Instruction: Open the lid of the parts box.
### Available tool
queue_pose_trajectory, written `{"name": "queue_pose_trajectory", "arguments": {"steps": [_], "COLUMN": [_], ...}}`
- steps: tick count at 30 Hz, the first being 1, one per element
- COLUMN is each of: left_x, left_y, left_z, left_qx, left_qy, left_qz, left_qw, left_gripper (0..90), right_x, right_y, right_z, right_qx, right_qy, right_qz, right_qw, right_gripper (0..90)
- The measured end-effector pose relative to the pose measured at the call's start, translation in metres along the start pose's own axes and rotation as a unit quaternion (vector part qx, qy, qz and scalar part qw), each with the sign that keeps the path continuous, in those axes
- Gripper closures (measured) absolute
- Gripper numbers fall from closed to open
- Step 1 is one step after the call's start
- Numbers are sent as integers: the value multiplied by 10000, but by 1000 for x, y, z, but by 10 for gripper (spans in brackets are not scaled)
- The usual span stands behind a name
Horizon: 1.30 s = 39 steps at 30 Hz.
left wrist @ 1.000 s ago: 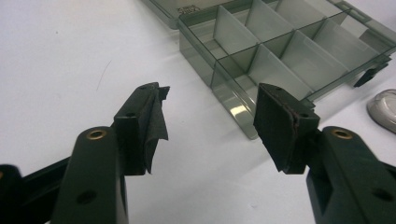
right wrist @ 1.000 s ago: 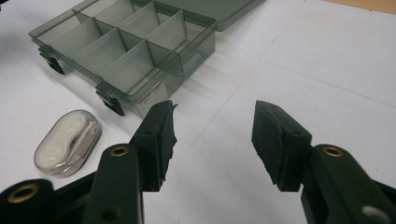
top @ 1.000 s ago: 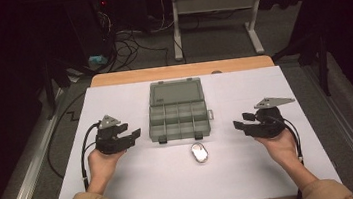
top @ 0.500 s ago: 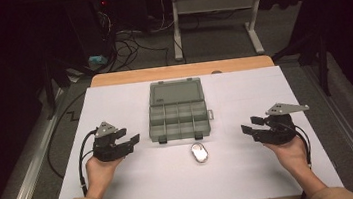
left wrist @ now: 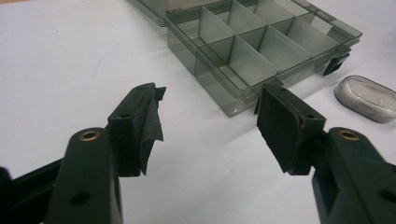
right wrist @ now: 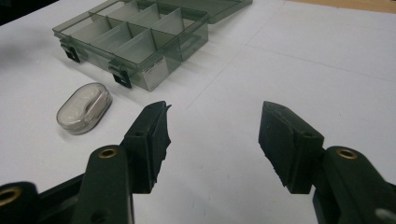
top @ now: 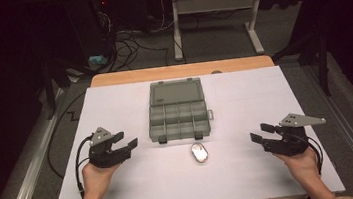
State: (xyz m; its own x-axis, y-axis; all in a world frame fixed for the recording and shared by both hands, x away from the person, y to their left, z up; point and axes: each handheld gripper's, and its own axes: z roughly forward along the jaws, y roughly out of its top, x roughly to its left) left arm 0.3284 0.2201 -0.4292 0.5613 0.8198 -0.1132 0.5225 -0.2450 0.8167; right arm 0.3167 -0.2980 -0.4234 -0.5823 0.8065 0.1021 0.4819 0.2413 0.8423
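- white sheet (top: 244, 96) covering the table
- wooden edge (top: 181, 70) at the far side
- cables (top: 130, 42) on the floor beyond
- white desk frame (top: 214, 4) behind

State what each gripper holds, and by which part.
Nothing is held. The left gripper and right gripper have just been opening, with nothing between the jaws. The box and small case lie untouched.

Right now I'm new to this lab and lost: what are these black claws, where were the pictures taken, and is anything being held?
A person holds two hand-operated grippers. The high view looks down on the table: left gripper, right gripper. The other two views come from cameras riding on each gripper, looking along its jaws. On the white table lie an open compartment box and a small oval case. Both grippers' jaws have just been opening, with nothing between them.
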Motion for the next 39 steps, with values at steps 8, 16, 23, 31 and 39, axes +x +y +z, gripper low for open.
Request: {"name": "queue_pose_trajectory", "arguments": {"steps": [8,16,23,31,39], "left_x": [-4,3,6,3,4], "left_y": [-9,-30,-38,-52,-65], "left_z": [-7,-14,-19,-27,-41], "left_qx": [-142,-268,-436,-512,-543], "left_qy": [34,59,31,-4,131], "left_qz": [97,-168,-400,-480,-401], "left_qw": [9998,9995,9982,9975,9976], "left_gripper": [380,374,368,355,349], "right_x": [-2,-1,-5,-8,1], "right_y": [-12,-30,-49,-73,-82], "right_z": [-8,-20,-34,-48,-56], "right_qx": [-121,-232,-450,-814,-1111], "right_qy": [16,-48,-167,-405,-598], "right_qz": [101,165,223,338,317], "right_qw": [9999,9996,9986,9953,9915], "right_gripper": [411,385,363,325,312]}}
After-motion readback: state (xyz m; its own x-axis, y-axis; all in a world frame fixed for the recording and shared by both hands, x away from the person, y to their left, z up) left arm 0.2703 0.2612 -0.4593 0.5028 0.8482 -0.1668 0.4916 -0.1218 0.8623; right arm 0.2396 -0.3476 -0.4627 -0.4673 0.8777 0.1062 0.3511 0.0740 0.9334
